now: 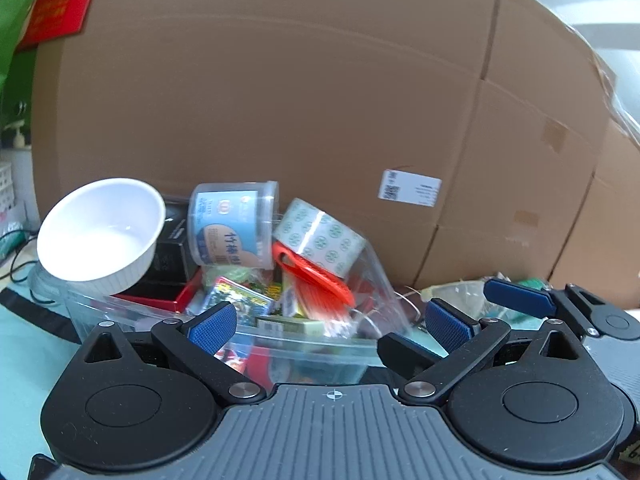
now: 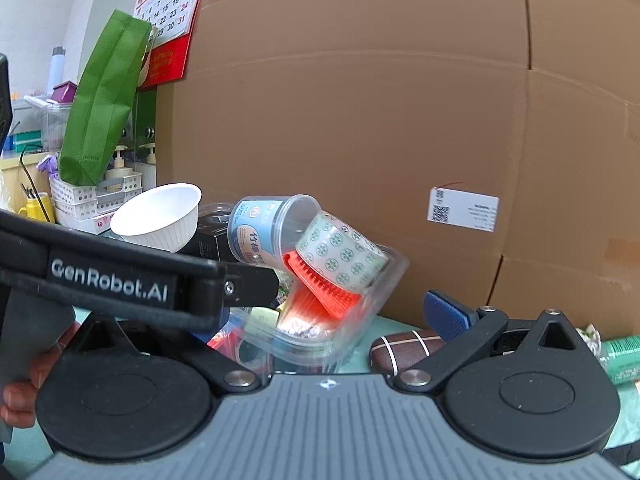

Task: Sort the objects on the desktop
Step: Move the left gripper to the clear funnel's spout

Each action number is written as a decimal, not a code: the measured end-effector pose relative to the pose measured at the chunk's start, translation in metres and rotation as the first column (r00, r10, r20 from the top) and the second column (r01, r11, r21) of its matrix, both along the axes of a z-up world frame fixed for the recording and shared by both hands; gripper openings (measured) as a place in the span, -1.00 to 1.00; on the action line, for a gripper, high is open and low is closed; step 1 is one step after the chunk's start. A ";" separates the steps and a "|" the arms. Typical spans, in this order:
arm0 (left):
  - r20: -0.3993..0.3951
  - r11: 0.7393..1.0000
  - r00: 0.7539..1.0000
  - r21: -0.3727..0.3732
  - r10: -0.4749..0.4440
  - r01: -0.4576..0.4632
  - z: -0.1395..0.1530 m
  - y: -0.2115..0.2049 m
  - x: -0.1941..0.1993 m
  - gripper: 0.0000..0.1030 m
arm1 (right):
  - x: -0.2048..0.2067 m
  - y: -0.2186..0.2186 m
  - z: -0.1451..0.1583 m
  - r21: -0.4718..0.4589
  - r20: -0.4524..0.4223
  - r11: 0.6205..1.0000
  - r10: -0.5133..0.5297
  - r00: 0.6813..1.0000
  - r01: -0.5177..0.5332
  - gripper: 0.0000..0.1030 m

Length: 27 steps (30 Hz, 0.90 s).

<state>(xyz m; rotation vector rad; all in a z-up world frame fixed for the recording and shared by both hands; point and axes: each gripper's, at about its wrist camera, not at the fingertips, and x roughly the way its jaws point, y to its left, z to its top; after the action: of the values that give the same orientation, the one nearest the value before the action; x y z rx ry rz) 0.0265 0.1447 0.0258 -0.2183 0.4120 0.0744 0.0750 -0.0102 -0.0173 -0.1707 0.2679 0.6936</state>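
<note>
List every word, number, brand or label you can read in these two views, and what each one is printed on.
"GenRobot.AI": black body of the left gripper.
"竹棒": blue label of the clear round plastic tub; the rest is blurred.
Dates "15 16 17", "22 23 24", "29 30 31": red wall calendar.
White shipping sticker on the large brown cardboard box: QR code, text too small.
Green-patterned tape roll: round logos, unreadable.

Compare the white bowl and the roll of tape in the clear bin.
The white bowl is plain white and ribbed outside; the roll of tape is printed with green round marks. The bowl sits at the pile's left end, its open mouth tilted up; the tape leans at the right end on an orange comb. Both rest tilted atop the heap in the clear bin.
</note>
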 end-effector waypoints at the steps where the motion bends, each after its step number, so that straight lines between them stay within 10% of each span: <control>1: -0.002 1.000 1.000 0.003 -0.009 0.009 0.000 -0.004 -0.001 1.00 | -0.001 -0.003 0.000 0.004 0.000 1.000 -0.004 1.000 0.004 1.00; 27: -0.050 0.981 0.982 -0.078 -0.183 0.179 -0.045 -0.122 0.031 1.00 | 0.022 -0.138 -0.058 0.031 -0.150 0.946 -0.315 0.937 0.323 0.99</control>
<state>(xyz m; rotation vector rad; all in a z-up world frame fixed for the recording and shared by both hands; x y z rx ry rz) 0.0572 0.0226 -0.0196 -0.2508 0.4904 -0.1139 0.0970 -0.1486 -0.0749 -0.0221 0.4037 0.3891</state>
